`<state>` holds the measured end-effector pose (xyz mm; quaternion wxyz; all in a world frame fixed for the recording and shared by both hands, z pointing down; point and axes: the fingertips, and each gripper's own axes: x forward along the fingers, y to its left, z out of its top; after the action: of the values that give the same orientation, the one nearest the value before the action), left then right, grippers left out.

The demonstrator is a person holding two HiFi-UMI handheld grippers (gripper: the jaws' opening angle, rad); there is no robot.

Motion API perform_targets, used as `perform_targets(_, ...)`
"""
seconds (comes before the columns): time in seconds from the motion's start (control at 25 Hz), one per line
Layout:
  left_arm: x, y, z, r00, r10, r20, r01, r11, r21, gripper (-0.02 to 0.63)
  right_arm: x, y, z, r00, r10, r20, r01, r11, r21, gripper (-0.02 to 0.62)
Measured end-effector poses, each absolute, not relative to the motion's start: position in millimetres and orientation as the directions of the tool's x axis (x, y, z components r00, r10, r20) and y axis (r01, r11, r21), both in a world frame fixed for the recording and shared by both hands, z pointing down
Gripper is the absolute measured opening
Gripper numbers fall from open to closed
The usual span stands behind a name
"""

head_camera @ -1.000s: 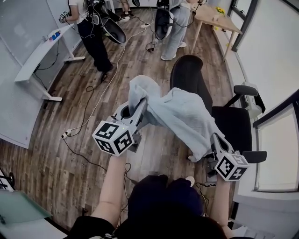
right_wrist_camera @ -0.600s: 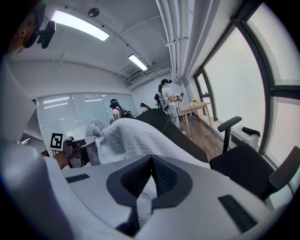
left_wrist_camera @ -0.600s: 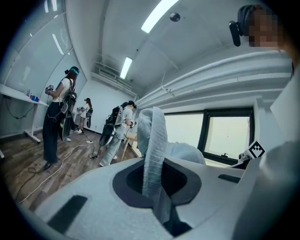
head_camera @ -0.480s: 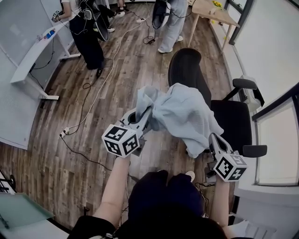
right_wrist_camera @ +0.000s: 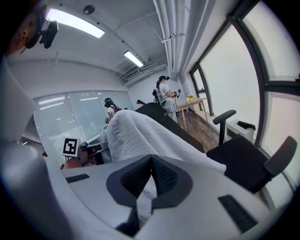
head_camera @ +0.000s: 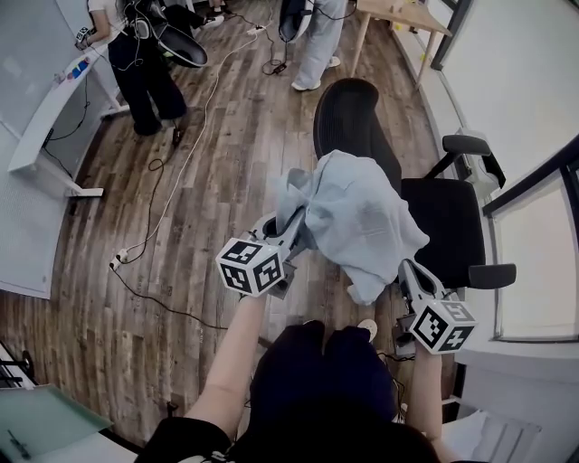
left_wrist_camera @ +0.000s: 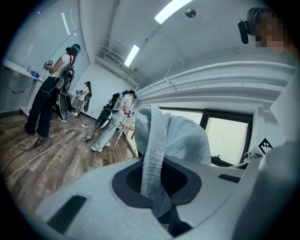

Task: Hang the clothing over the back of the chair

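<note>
A pale blue garment (head_camera: 358, 215) hangs spread between my two grippers, above the near part of a black office chair (head_camera: 443, 226). My left gripper (head_camera: 294, 224) is shut on one bunched end of the garment (left_wrist_camera: 154, 154), which rises in a fold between the jaws. At the lower right my right gripper (head_camera: 404, 271) is shut on the other edge of the garment (right_wrist_camera: 140, 136), whose cloth drapes away toward the chair's backrest (right_wrist_camera: 154, 110). The chair's backrest (head_camera: 353, 122) stands beyond the cloth, its top bare.
Two people (head_camera: 136, 63) stand at the far end of the wooden floor with cables (head_camera: 163, 208) trailing across it. A white desk (head_camera: 45, 136) runs along the left, a wooden table (head_camera: 407, 14) at the back right. Windows (right_wrist_camera: 234, 70) line the right wall.
Both grippers and the garment have come down and shifted toward the chair. The cloth now hangs lower, closer over the seat and backrest.
</note>
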<state>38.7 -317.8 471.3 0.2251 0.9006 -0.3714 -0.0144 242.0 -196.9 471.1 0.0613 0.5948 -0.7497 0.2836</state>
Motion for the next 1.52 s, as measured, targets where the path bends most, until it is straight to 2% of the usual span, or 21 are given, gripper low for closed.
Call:
perform_targets(0.48, 47, -327, 488, 0.715, -0.685, 0.142, -0.658, -0.589, 0.469, 0.019, 245, -188, 482, -0.279, -0.852, 0.444, -0.925, 0.114, -0.361, 0.000)
perform_targets(0.68, 38, -326, 494, 0.697, -0.700, 0.158, -0.676, -0.567, 0.471, 0.085, 242, -188, 484, -0.284, -0.851, 0.441, -0.922, 0.117, -0.369, 0.000)
perform_targets(0.84, 28, -320, 519, 0.676, -0.687, 0.269, -0.726, -0.556, 0.404, 0.229, 238, -187, 485, -0.284, -0.853, 0.438, -0.921, 0.116, -0.372, 0.000)
perform_targets(0.88, 25, -316, 528, 0.671, -0.680, 0.296, -0.735, -0.555, 0.390, 0.247, 237, -186, 486, -0.283, -0.854, 0.437, -0.921, 0.115, -0.373, 0.000)
perform_targets(1.08, 11, -300, 564, 0.658, -0.652, 0.376, -0.751, -0.530, 0.394, 0.293, 234, -181, 496, -0.283, -0.852, 0.440, -0.917, 0.105, -0.385, 0.000)
perform_targets(1.28, 5, -284, 585, 0.623, -0.653, 0.431, -0.781, -0.494, 0.382, 0.299, 234, -173, 500, -0.306, -0.842, 0.445, -0.909, 0.119, -0.399, 0.000)
perform_targets(1.52, 16, -258, 582, 0.615, -0.664, 0.425, -0.787, -0.484, 0.382, 0.299, 241, -158, 501, -0.333, -0.832, 0.444, -0.906, 0.151, -0.396, 0.000)
